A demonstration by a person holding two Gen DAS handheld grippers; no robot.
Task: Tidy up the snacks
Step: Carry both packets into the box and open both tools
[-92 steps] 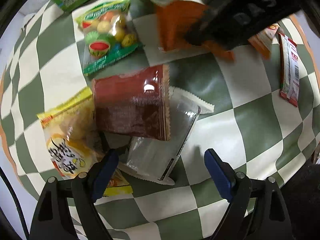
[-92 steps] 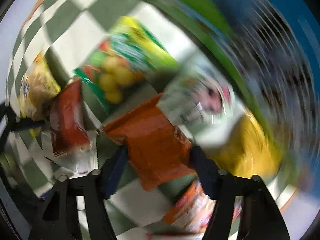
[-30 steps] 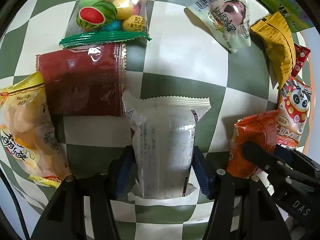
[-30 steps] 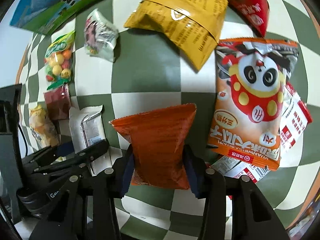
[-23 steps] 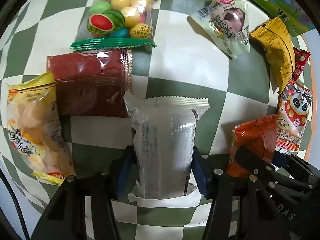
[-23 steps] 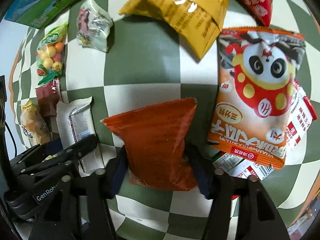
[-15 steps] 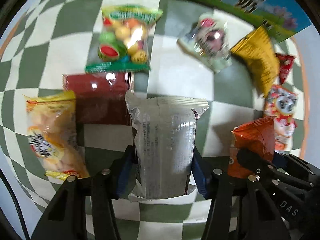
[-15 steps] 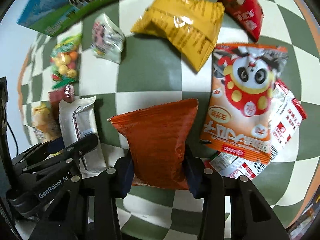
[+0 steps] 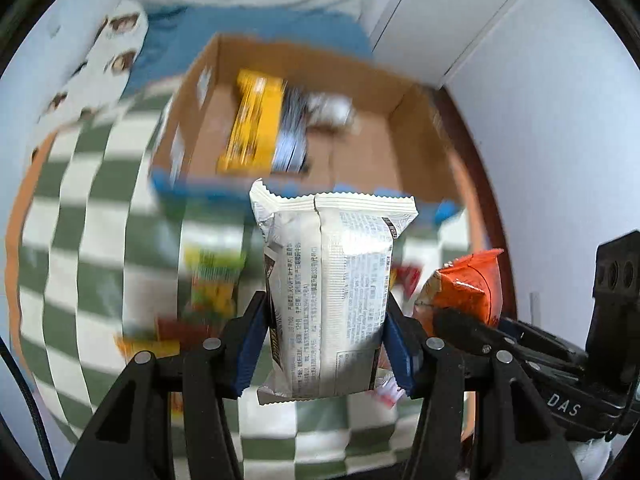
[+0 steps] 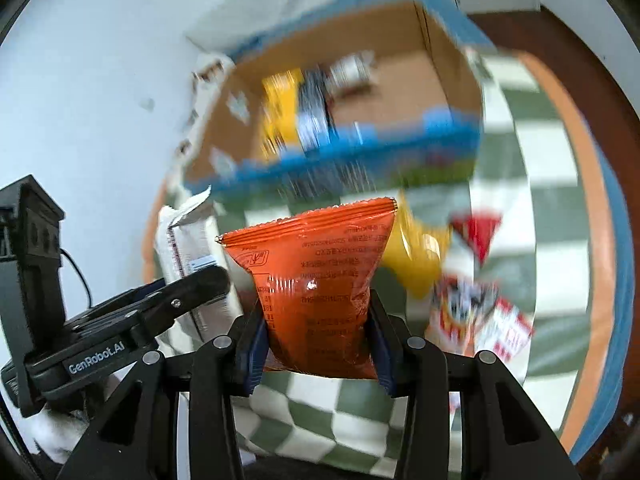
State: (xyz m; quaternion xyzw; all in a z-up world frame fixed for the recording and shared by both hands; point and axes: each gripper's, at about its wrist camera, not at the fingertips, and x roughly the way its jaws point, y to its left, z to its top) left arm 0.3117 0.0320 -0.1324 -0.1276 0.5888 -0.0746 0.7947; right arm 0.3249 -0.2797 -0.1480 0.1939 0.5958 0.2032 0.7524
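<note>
A: Left wrist view?
B: The left gripper [image 9: 326, 346] clamps the white packet [image 9: 330, 292], held above the checkered table [image 9: 84, 240] before the cardboard box [image 9: 408, 136].
A: Right wrist view?
B: The right gripper [image 10: 318, 344] squeezes the orange bag [image 10: 316, 284], likewise before the box.

1. The worktop [image 9: 100, 240] wears a cloth of green and white squares, with an orange border at its edge.
2. Behind it stands a pale wall [image 9: 560, 140], plain and evenly lit.
3. A white cupboard door [image 9: 424, 12] shows in the far corner of the left wrist view.
4. A blue fabric [image 9: 248, 28] lies beyond the worktop.
5. Dark brown floor [image 10: 560, 32] shows past the worktop's edge in the right wrist view.
6. The far background is blurred.
</note>
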